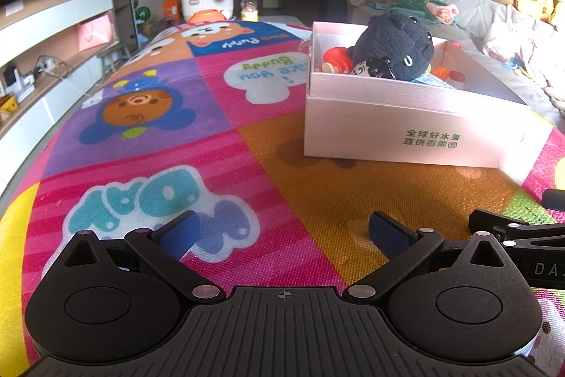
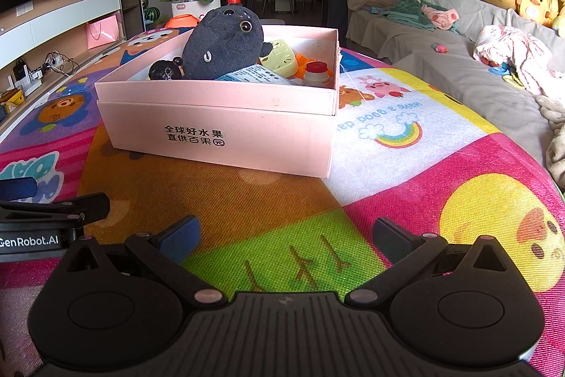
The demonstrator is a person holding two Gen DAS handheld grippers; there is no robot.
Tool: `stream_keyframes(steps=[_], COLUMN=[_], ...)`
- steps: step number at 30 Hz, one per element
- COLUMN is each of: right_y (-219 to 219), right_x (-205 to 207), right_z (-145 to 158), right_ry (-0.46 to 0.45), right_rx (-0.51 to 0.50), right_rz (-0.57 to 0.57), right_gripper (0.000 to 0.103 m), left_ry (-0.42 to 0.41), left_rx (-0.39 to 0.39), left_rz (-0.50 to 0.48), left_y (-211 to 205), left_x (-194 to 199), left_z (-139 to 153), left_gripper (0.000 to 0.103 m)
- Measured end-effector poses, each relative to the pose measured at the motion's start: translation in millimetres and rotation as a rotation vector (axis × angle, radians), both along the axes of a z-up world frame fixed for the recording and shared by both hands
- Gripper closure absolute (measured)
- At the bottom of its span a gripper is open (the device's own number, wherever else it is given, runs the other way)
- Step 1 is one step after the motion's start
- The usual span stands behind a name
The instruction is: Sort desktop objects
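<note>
A pink cardboard box (image 1: 406,126) stands on the colourful play mat (image 1: 176,115); it also shows in the right wrist view (image 2: 226,129). In it lie a dark plush toy (image 1: 395,48) (image 2: 222,45), a red toy (image 1: 337,57), a small black figure (image 2: 164,70), a pale green item (image 2: 279,57), a red-capped white item (image 2: 316,73) and a printed packet (image 2: 254,75). My left gripper (image 1: 282,232) is open and empty, low over the mat in front of the box. My right gripper (image 2: 286,235) is open and empty, beside it to the right.
A grey sofa (image 2: 441,59) with clothes and plush toys runs along the right. A TV shelf (image 1: 46,59) runs along the left. A flower pot (image 1: 206,2), an orange bowl (image 1: 206,15) and a jar (image 1: 249,7) stand beyond the mat's far end.
</note>
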State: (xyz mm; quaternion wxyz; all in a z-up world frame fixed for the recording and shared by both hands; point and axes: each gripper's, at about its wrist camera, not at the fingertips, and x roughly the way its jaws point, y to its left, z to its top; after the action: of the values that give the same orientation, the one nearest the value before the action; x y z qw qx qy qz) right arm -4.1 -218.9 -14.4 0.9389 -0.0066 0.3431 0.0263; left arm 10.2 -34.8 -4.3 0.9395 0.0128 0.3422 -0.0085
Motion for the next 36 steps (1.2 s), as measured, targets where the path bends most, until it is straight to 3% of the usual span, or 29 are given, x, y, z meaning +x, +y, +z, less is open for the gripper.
stream_keyframes(steps=[17,24,36], right_y=[-0.6,-0.4,-0.7], right_x=[0.2,0.2,0.4], right_z=[0.4,0.3,0.3], right_ry=[0.000,0.000,0.000], right_rx=[-0.002,0.000,-0.001], right_rz=[0.000,0.000,0.000], right_gripper=[0.000,0.000,0.000], left_ry=[0.002,0.058,0.042], left_rx=[0.000,-0.003,-0.014], left_rz=[-0.002,-0.049,-0.048], left_y=[0.2,4.4,6.5], left_x=[1.2,4.4,3.9], left_z=[-0.7,2.5,1.0], left_gripper=[0.000,0.000,0.000])
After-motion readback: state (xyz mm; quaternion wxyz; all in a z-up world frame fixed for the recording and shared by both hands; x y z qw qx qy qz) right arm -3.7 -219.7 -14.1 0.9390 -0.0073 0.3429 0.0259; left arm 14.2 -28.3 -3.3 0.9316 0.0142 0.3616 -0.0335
